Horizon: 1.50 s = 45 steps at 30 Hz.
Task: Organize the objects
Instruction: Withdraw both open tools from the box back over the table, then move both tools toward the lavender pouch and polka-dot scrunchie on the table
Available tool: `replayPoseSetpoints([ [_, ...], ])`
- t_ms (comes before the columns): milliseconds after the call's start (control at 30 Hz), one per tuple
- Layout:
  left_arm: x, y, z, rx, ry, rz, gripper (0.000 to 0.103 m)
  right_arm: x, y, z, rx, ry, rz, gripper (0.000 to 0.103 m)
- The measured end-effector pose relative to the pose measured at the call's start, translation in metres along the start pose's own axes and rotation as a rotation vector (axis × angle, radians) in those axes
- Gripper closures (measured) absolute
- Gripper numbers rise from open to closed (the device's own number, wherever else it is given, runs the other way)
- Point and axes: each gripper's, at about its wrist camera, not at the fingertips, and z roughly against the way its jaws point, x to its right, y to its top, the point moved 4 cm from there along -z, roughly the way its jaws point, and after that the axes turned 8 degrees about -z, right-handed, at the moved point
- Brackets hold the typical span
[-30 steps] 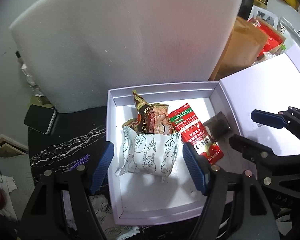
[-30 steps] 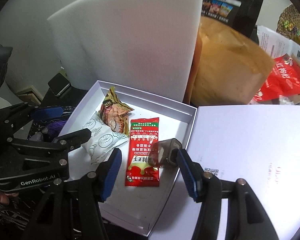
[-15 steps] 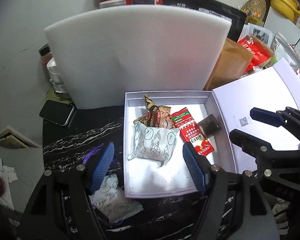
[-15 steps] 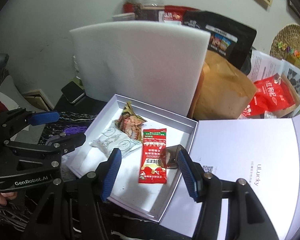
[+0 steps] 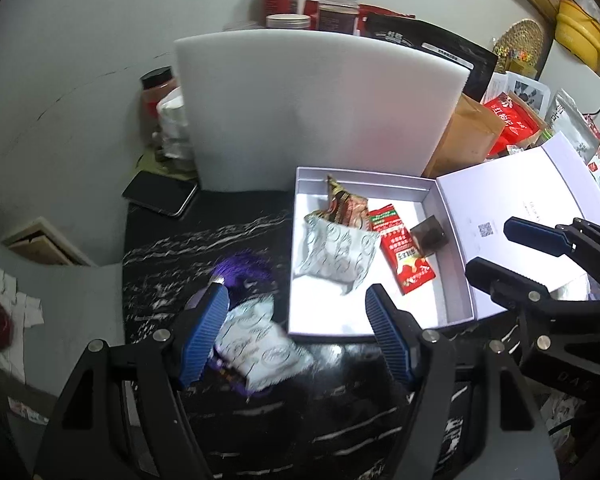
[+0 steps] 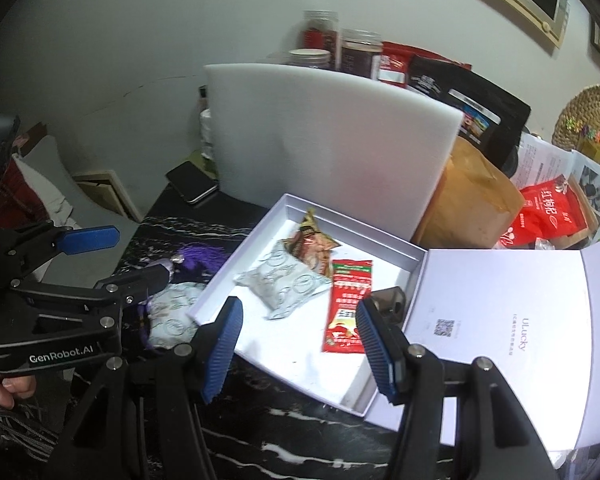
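Black marbled tabletop point(image 5: 204, 248) carries an open white box point(image 5: 452, 276) at two o'clock holding snack packets point(image 5: 336, 256), while another white packet point(image 5: 260, 344) lies outside at its eight o'clock beneath the wide-spread, empty left gripper point(image 5: 296, 336); right gripper point(image 6: 300, 344) likewise gapes empty.

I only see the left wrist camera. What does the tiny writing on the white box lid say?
Observer: In the right wrist view the lid reads "ULucky".
Operator: Who is holding the left tool?
Observer: A hand shows just below the left tool, at the picture's lower left edge.
Operator: Does that tool have a name on it?
Observer: Yes, "GenRobot.AI" is printed in white on its side.
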Motion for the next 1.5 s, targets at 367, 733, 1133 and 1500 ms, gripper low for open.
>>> replayPoseSetpoints([
  [367, -0.032, -0.048, 0.043, 0.0, 0.049, 0.044, 0.033, -0.053, -0.019, 0.013, 0.011, 0.049, 0.041, 0.044],
  [733, -0.066, -0.096, 0.062, -0.035, 0.061, 0.084, 0.033, -0.101, -0.041, 0.008, -0.021, 0.071, 0.073, 0.044],
  [1133, -0.104, -0.13, 0.052, -0.089, 0.063, 0.159, 0.033, -0.14, -0.054, -0.016, -0.084, 0.096, 0.109, 0.044],
  [1500, -0.138, -0.141, 0.029, -0.131, 0.074, 0.228, 0.033, -0.156, -0.049, -0.052, -0.141, 0.114, 0.116, 0.044],
])
